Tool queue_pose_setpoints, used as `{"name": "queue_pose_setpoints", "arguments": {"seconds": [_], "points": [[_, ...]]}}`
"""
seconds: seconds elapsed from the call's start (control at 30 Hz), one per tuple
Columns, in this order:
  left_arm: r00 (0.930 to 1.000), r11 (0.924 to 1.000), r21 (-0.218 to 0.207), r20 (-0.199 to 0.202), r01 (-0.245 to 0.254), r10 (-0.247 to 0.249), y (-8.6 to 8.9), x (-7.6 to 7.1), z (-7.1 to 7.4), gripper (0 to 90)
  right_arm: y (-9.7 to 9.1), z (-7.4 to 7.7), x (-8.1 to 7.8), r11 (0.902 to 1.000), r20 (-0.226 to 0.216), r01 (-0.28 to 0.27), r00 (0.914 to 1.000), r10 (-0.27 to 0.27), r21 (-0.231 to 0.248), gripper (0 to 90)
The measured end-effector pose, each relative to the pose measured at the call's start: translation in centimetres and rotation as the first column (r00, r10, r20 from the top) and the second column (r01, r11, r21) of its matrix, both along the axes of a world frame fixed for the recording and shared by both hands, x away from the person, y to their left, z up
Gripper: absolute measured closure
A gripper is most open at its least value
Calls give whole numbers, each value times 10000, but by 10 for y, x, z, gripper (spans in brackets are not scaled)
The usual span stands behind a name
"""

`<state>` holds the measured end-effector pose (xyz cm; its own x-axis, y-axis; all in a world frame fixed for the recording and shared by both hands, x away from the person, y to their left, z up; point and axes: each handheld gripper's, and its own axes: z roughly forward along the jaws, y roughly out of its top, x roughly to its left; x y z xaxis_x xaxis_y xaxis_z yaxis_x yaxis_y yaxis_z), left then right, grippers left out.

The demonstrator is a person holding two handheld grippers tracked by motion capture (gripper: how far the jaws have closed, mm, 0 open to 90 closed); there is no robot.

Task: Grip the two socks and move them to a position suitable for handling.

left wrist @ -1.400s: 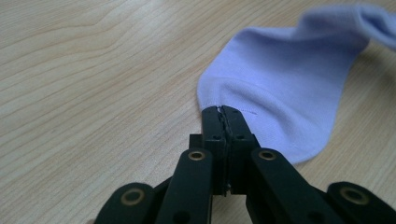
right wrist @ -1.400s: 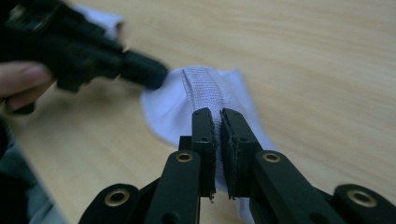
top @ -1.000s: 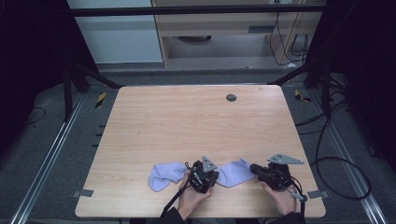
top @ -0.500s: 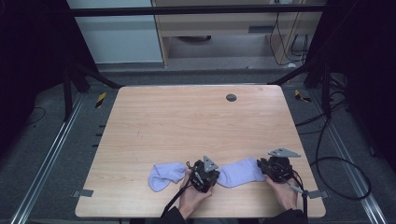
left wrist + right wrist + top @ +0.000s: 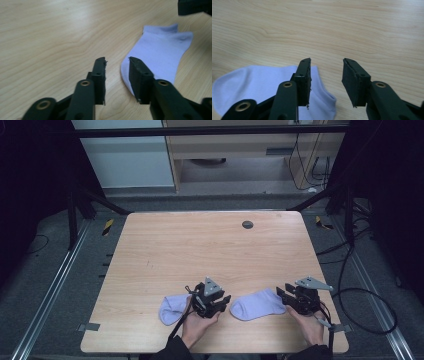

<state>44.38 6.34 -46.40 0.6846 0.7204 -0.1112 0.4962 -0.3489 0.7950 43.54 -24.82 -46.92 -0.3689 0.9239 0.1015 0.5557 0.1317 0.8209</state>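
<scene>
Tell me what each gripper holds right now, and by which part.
Nothing is held. The left gripper and right gripper have just been opening, with nothing between their jaws; the right-hand sock lies flat on the table.

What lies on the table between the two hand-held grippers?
In the high view, one pale lilac sock lies flat on the table between the left hand-held gripper and the right hand-held gripper, whose jaws have both just been opening.

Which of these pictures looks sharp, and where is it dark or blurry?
High view: table evenly lit, surroundings nearly black. Left gripper view: soft all over, pale glare across the upper wood, sock slightly blurred. Right gripper view: wood grain fairly crisp, close jaws blurred.
</scene>
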Motion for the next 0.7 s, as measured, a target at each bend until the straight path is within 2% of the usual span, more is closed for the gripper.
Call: {"name": "queue_pose_setpoints", "arguments": {"seconds": [0.03, 0.07, 0.2, 0.23, 0.27, 0.3, 0.33, 0.37, 0.4, 0.6, 0.63, 0.7], "points": [[10000, 9999, -157, 43, -43, 44, 8, 2, 6, 592, 2, 1, -1, 9999, 2, -63, 10000, 63, 89, 558], [10000, 9999, -157, 43, -43, 44, 8, 2, 6, 575, 2, 1, -1, 9999, 2, -63, 10000, 63, 89, 558], [9988, 9998, 144, 477, -128, 121, 29, 4, 19, 506, 14, 10, -2, 9981, 213, -544, 9983, 538, 285, 495], [9988, 9998, 144, 477, -128, 121, 29, 4, 19, 496, 14, 10, -2, 9981, 213, -544, 9983, 538, 285, 495], [9978, 9996, 206, 642, -205, 191, 42, 4, 26, 480, 18, 14, -2, 9970, 341, -687, 9971, 675, 357, 471], [9978, 9996, 206, 642, -205, 191, 42, 4, 26, 470, 18, 14, -2, 9970, 341, -687, 9971, 675, 357, 471], [9969, 9995, 124, 744, -278, 268, 53, 3, 31, 461, 24, 18, -1, 9952, 407, -858, 9956, 839, 471, 450], [9969, 9995, 124, 744, -278, 268, 53, 3, 31, 453, 26, 18, -1, 9944, 442, -937, 9948, 915, 483, 443], [9947, 9986, 33, 884, -529, 524, 69, 3, 37, 446, 31, 20, 1, 9929, 447, -1060, 9936, 1036, 546, 428], [9865, 9908, -150, 928, -1343, 1351, 109, 3, 41, 426, 54, 25, 5, 9836, 598, -1705, 9841, 1670, 583, 380], [9865, 9908, -150, 928, -1343, 1351, 109, 3, 41, 423, 58, 26, 5, 9820, 591, -1796, 9826, 1762, 584, 379], [9823, 9866, -149, 916, -1628, 1634, 126, 1, 39, 419, 66, 28, 6, 9782, 569, -1983, 9792, 1949, 619, 376]]}}
